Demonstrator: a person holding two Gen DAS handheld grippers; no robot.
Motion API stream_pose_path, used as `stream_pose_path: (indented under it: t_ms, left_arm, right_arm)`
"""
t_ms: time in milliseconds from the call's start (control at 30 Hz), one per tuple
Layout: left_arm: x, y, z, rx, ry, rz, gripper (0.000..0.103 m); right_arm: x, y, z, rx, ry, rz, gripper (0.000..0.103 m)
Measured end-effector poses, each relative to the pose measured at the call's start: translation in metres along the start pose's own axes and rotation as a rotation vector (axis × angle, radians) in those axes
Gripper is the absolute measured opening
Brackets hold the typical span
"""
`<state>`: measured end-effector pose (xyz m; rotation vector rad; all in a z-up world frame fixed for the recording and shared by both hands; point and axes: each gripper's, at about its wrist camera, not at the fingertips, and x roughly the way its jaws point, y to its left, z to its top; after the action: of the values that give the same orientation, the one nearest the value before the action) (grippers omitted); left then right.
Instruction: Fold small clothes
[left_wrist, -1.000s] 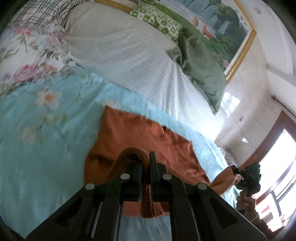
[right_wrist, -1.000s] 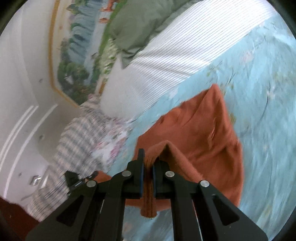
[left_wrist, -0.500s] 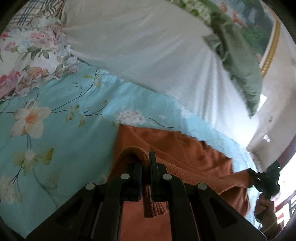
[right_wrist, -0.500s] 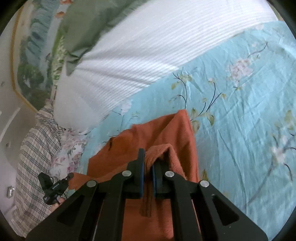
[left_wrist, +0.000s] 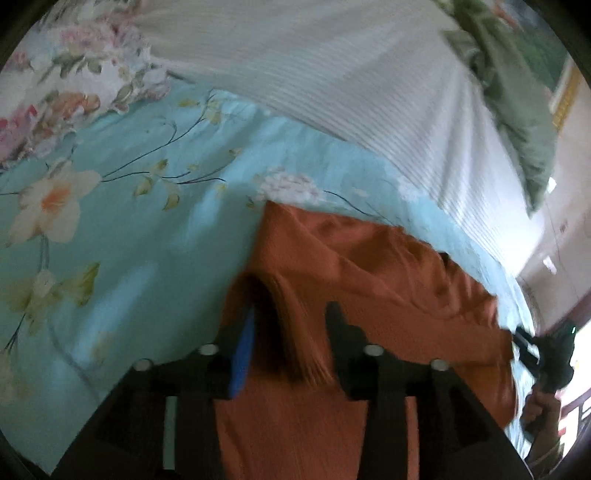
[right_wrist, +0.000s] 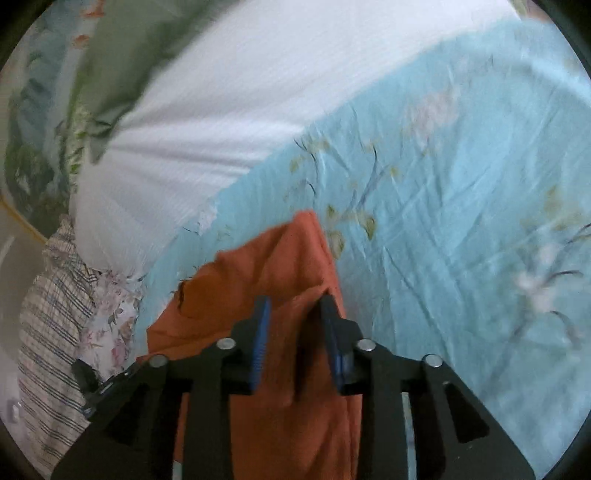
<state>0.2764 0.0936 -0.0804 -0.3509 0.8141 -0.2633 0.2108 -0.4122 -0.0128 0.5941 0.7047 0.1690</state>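
A rust-orange garment (left_wrist: 369, 280) lies folded over on a light blue floral bedsheet (left_wrist: 122, 236). My left gripper (left_wrist: 291, 314) is open, its jaws apart on either side of a raised ribbed edge of the garment. My right gripper (right_wrist: 295, 306) is open too, with the garment's (right_wrist: 266, 266) other end lying loose between its blue pads. The right gripper also shows at the far right of the left wrist view (left_wrist: 546, 354). Both frames are blurred.
A white striped cover (left_wrist: 332, 74) lies beyond the sheet, with a green pillow (left_wrist: 517, 110) at its far end. A floral pillow (left_wrist: 66, 74) and a plaid cloth (right_wrist: 48, 332) lie at the side. A framed painting (right_wrist: 26, 166) hangs behind the bed.
Both grippers carried the garment's edge forward over itself and lowered it. Both have now opened and let go of the cloth.
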Motion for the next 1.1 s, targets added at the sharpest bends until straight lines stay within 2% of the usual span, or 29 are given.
stream_pose_path:
  t_ms: [33,100,167,233,300,367,400,467,633,667,733,800,867,900,933,1100]
  left_arm:
    - [-0.006,-0.007,-0.007,0.018,0.005,-0.017,0.041]
    - [-0.011,-0.025,-0.025,0.055,0.036,-0.055,0.041]
    - [-0.008,-0.045,-0.045,0.106,0.091,-0.094,0.042]
    - [0.003,-0.066,-0.061,0.156,0.151,-0.101,0.043]
    - [0.013,-0.081,-0.067,0.210,0.173,-0.072,0.049]
    - [0.023,-0.091,-0.066,0.276,0.178,-0.026,0.052]
    - [0.029,-0.094,-0.062,0.298,0.178,-0.006,0.052]
    - [0.039,-0.091,-0.048,0.301,0.170,0.013,0.052]
    - [0.051,-0.059,0.013,0.194,0.095,0.067,0.052]
    - [0.052,-0.051,0.023,0.165,0.077,0.074,0.055]
    - [0.051,-0.038,0.040,0.112,0.031,0.135,0.065]
    - [0.047,-0.020,0.051,0.041,0.006,0.167,0.067]
    - [0.037,-0.002,0.053,-0.035,-0.013,0.188,0.076]
    - [0.029,0.005,0.050,-0.067,-0.029,0.175,0.076]
    - [0.022,0.008,0.045,-0.086,-0.038,0.159,0.076]
    - [-0.018,0.011,-0.003,-0.126,-0.055,0.125,0.076]
  right_arm:
    - [0.001,0.010,-0.005,-0.035,0.019,0.015,0.032]
    - [0.012,0.038,-0.023,-0.159,0.115,0.051,0.032]
    - [0.031,0.064,-0.044,-0.279,0.225,0.079,0.032]
    - [0.050,0.081,-0.060,-0.370,0.309,0.100,0.032]
    - [0.069,0.092,-0.068,-0.457,0.370,0.050,0.032]
    - [0.087,0.093,-0.068,-0.524,0.404,-0.066,0.029]
    - [0.093,0.091,-0.060,-0.537,0.380,-0.111,0.029]
    - [0.097,0.086,-0.040,-0.501,0.333,-0.142,0.029]
    - [0.088,0.055,0.022,-0.316,0.150,-0.203,0.029]
    - [0.084,0.048,0.030,-0.278,0.123,-0.198,0.029]
    - [0.075,0.040,0.040,-0.221,0.090,-0.211,0.029]
    - [0.064,0.040,0.039,-0.204,0.074,-0.217,0.032]
    - [0.050,0.042,0.031,-0.210,0.066,-0.204,0.041]
    - [0.043,0.041,0.025,-0.210,0.065,-0.196,0.049]
    - [0.036,0.040,0.017,-0.208,0.061,-0.184,0.052]
    - [0.010,0.048,-0.030,-0.184,0.056,-0.116,0.052]
